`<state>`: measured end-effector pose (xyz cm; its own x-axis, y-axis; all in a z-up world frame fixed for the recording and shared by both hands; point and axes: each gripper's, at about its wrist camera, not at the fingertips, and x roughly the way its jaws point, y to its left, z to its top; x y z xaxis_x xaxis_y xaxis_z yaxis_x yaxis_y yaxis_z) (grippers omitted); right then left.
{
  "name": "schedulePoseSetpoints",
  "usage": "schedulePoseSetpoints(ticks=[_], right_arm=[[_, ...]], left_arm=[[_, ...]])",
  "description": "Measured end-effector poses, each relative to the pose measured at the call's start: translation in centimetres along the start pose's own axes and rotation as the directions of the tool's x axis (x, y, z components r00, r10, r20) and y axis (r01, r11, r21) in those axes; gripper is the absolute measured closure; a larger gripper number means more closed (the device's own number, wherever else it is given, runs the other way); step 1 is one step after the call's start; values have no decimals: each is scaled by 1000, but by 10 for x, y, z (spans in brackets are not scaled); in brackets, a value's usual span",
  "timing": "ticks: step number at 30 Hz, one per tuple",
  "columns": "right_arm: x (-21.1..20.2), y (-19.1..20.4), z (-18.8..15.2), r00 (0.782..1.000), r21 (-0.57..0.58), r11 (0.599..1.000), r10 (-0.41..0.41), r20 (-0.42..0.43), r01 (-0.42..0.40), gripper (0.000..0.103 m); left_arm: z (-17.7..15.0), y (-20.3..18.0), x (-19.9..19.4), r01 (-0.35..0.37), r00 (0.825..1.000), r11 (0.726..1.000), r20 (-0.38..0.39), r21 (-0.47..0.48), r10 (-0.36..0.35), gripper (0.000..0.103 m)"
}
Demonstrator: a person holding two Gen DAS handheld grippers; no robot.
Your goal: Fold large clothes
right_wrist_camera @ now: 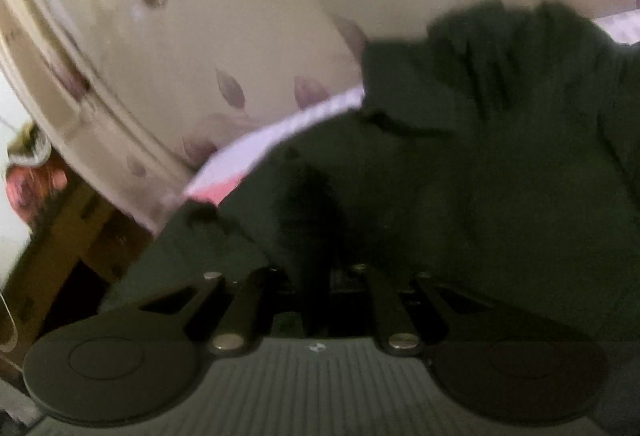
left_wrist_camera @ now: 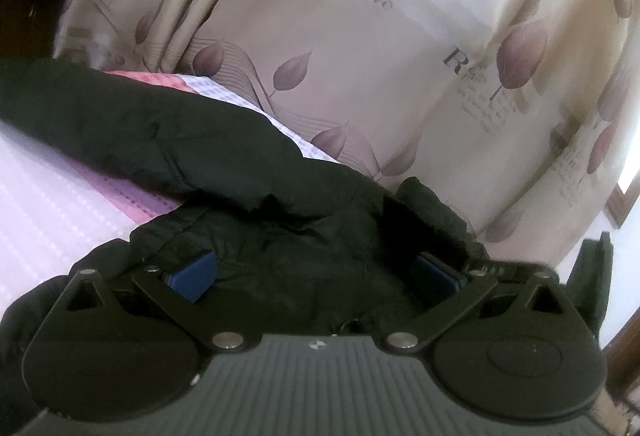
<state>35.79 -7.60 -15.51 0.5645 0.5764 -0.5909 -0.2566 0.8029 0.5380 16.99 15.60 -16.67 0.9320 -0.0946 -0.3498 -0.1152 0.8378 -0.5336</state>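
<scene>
Left wrist: black jacket [left_wrist_camera: 248,171] bunched between wide-spread jaws.

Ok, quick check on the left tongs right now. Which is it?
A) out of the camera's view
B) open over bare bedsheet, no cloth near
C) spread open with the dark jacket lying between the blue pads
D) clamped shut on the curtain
C: in the left wrist view the left tongs stand wide apart, their blue pads separated, with the black jacket bunched in the gap between them.
</scene>
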Motion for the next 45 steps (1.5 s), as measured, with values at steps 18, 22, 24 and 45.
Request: schedulePoseSetpoints(ticks=[18, 22, 24, 45], right_arm=[[14, 54, -22, 969, -383, 891, -238, 65, 245, 89], [20, 74, -33, 939, -493, 802, -327, 110, 337, 82], [22, 79, -37, 923, -516, 770, -360, 133, 375, 68], [19, 69, -33, 923, -483, 788, -356, 147, 381, 5]], left_arm=[[37, 44, -42, 24, 1000, 983, 23, -183, -20, 0], [58, 81, -55, -94, 995, 975, -2, -203, 96, 0], [67, 108, -60, -126, 992, 952, -15, -278, 127, 0], [139, 206, -4, -284, 956, 861, -51, -421, 291, 90]])
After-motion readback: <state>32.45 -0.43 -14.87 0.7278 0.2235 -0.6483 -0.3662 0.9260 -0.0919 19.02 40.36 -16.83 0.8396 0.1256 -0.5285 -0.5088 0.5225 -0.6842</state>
